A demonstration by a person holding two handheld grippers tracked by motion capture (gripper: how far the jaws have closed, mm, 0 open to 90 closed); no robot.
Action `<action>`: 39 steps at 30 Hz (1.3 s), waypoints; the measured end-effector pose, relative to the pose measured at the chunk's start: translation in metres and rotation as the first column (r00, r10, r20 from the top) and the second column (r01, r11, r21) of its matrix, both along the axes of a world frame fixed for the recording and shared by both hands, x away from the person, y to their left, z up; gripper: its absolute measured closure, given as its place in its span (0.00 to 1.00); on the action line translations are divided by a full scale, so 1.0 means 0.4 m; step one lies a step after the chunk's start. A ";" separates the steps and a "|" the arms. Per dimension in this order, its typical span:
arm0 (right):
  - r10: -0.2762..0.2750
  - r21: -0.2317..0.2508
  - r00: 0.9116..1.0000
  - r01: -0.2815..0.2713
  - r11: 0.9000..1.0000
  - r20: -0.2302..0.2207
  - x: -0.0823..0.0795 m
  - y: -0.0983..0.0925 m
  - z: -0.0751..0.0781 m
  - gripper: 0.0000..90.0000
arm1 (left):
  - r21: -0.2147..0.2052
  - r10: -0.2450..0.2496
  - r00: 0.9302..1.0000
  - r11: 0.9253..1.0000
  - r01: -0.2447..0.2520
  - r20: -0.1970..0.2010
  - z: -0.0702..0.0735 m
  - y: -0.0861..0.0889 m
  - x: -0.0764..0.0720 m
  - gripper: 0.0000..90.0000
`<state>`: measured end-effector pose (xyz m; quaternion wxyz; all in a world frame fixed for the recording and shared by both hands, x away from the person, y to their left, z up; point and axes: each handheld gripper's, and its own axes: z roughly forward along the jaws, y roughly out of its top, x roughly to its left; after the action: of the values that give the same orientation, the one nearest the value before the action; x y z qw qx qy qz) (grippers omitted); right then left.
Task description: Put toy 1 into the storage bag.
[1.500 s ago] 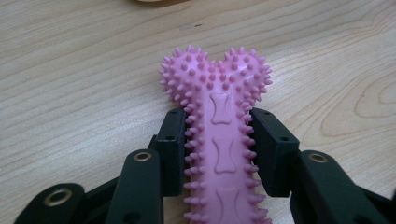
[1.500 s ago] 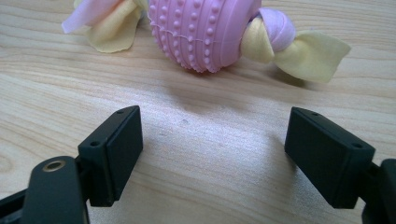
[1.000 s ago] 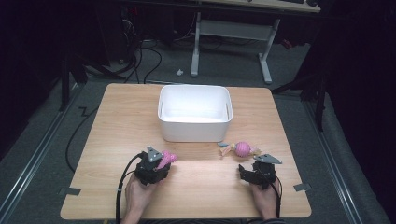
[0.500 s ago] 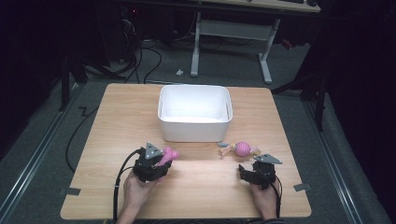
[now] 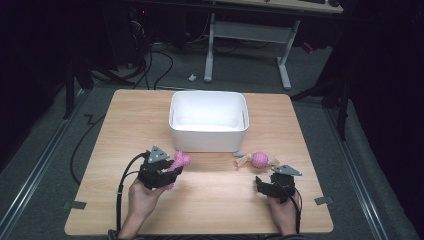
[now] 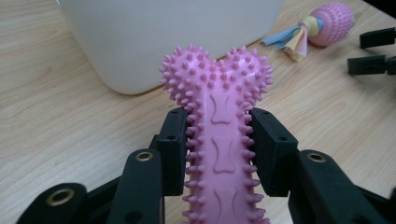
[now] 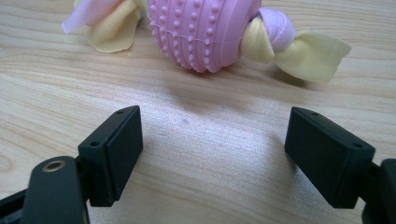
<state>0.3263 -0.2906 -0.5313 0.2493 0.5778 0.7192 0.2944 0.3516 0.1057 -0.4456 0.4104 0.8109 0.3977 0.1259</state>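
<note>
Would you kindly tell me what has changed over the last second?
The left tool, shut on the pink spiky bone toy, has lifted it slightly off the table, toward the white bin. The right tool stays open and still, short of the pink ball toy.

One white bin (image 5: 208, 120) sits at twelve o'clock on one wooden table (image 5: 125, 120). Two pink toys: one spiky bone (image 6: 219, 140) at eight o'clock, one nubbed ball (image 5: 260, 159) with cloth tails at four o'clock. Two grippers.
</note>
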 end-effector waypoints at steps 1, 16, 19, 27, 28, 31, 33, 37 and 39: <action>0.000 0.000 1.000 0.000 1.000 0.000 0.000 0.000 0.000 0.21 | -0.009 -0.007 1.000 1.000 0.007 0.001 0.009 0.001 0.003 0.66; 0.001 0.000 1.000 -0.001 1.000 0.000 0.000 0.000 0.000 0.21 | -0.041 -0.068 0.997 0.997 0.069 0.020 0.086 0.000 0.037 0.66; 0.001 0.000 1.000 -0.001 1.000 0.000 0.000 0.000 0.000 0.21 | -0.051 -0.079 0.997 0.996 0.080 0.021 0.097 -0.002 0.042 0.66; 0.001 0.000 1.000 -0.001 1.000 -0.001 0.000 0.000 0.000 0.21 | -0.072 -0.096 0.995 0.993 0.099 0.040 0.143 0.002 0.066 0.66; 0.001 0.000 1.000 -0.001 1.000 -0.001 0.000 0.000 0.000 0.21 | -0.085 -0.102 0.994 0.991 0.105 0.038 0.155 0.002 0.074 0.66; 0.002 0.000 1.000 -0.002 1.000 -0.001 0.000 0.000 0.000 0.21 | -0.091 -0.103 0.994 0.990 0.107 0.042 0.167 0.003 0.082 0.66; 0.001 0.000 1.000 -0.001 1.000 -0.001 0.000 0.000 0.000 0.21 | -0.101 -0.106 0.993 0.989 0.110 0.043 0.178 0.003 0.092 0.66; 0.001 0.000 1.000 -0.001 1.000 -0.001 0.000 0.000 0.000 0.21 | -0.111 -0.110 0.993 0.987 0.114 0.040 0.193 0.001 0.112 0.66; 0.002 0.000 1.000 -0.002 1.000 -0.001 0.000 0.000 0.000 0.21 | -0.112 -0.116 0.992 0.986 0.120 0.040 0.198 -0.001 0.120 0.66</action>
<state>0.3262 -0.2905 -0.5312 0.2487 0.5771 0.7199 0.2946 0.3997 0.1052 -0.3663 0.4696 0.8059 0.3487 0.0919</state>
